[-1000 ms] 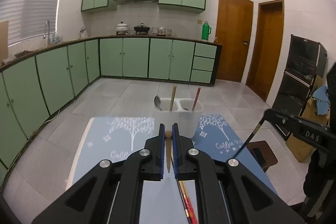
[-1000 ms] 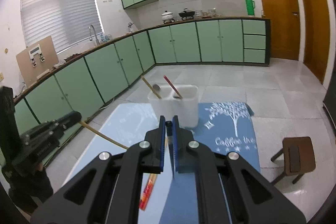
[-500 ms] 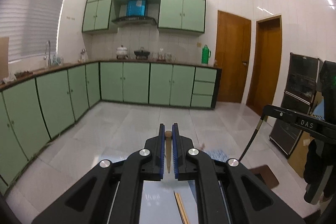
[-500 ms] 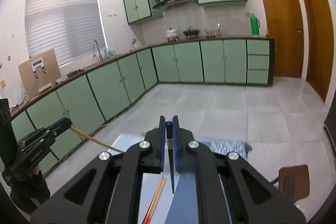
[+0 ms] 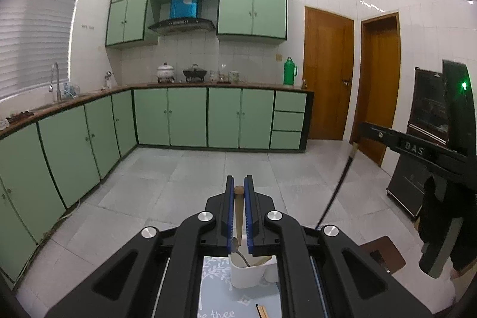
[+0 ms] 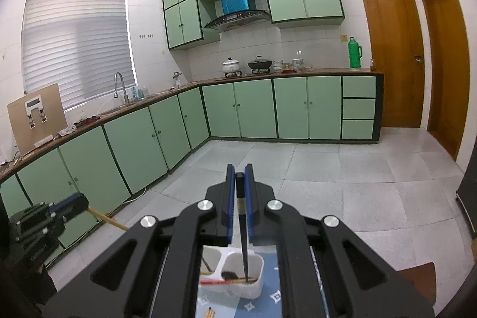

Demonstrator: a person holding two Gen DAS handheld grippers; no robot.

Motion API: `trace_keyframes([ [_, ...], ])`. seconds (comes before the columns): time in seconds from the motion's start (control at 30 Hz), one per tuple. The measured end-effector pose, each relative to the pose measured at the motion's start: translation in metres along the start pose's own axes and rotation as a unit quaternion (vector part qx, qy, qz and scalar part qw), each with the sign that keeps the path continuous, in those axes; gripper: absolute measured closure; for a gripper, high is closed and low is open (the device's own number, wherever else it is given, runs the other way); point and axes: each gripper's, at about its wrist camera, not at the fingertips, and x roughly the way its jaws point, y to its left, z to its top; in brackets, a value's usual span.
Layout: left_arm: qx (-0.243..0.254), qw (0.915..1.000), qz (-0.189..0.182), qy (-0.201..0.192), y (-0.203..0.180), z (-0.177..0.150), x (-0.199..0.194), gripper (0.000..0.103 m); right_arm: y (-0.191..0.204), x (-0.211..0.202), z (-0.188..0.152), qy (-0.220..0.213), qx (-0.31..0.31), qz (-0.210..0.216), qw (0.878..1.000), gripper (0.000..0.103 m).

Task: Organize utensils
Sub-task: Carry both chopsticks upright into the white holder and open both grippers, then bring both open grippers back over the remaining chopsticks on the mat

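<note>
In a green-cabinet kitchen, my left gripper point(image 5: 239, 189) has its jaws pinched narrow on a wooden-handled utensil point(image 5: 238, 212), which hangs straight down between the blue pads point(image 5: 229, 216). Below it stands the white utensil holder point(image 5: 249, 273) on the blue patterned mat point(image 5: 214, 291) covering the table; a metal spoon point(image 5: 238, 251) leans inside the holder.

My right gripper point(image 6: 239, 176) has its jaws clamped narrow on a black chopstick point(image 6: 244, 240), its lower tip inside the right compartment of the white holder. A red chopstick point(image 6: 213, 282) lies across the holder's rim. A pair of loose wooden chopsticks point(image 6: 209, 313) rests on the mat near the holder. Each wrist view catches the other gripper at its frame edge, holding its stick.
</note>
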Motion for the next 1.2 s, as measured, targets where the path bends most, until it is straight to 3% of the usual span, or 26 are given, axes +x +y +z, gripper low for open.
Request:
trace_keyframes([
  [0.3, -0.011, 0.9984, -0.018, 0.053, 0.01, -0.025, 0.056, 0.096, 0.001, 0.058, -0.03, 0.032, -0.003, 0.005, 0.999, 0.097],
  [0.6, -0.013, 0.9945, -0.036, 0.098, 0.01, -0.051, 0.088, 0.095, 0.011, 0.086, -0.076, 0.087, -0.014, 0.011, 0.996, 0.095],
  [0.67, -0.019, 0.9941, -0.041, 0.099, 0.012, -0.053, 0.084, 0.079, 0.009, 0.08, -0.081, 0.084, -0.01, 0.006, 0.996, 0.071],
  [0.83, -0.028, 0.9964, -0.029, 0.075, 0.017, -0.058, 0.054, 0.067, 0.003, 0.049, -0.086, 0.058, -0.009, -0.006, 0.998, 0.068],
  [1.0, -0.038, 0.9981, -0.002, 0.049, 0.02, -0.076, 0.013, 0.052, -0.011, 0.006, -0.108, 0.043, 0.007, -0.016, 0.999, 0.044],
  [1.1, -0.028, 0.9981, 0.017, 0.052, 0.015, -0.101, -0.005, 0.045, -0.012, -0.018, -0.132, 0.04, 0.012, -0.021, 0.999, 0.029],
  [1.2, -0.03, 0.9969, 0.031, 0.065, 0.01, -0.139, -0.022, 0.041, -0.008, -0.041, -0.165, 0.044, 0.018, -0.032, 0.998, 0.021],
])
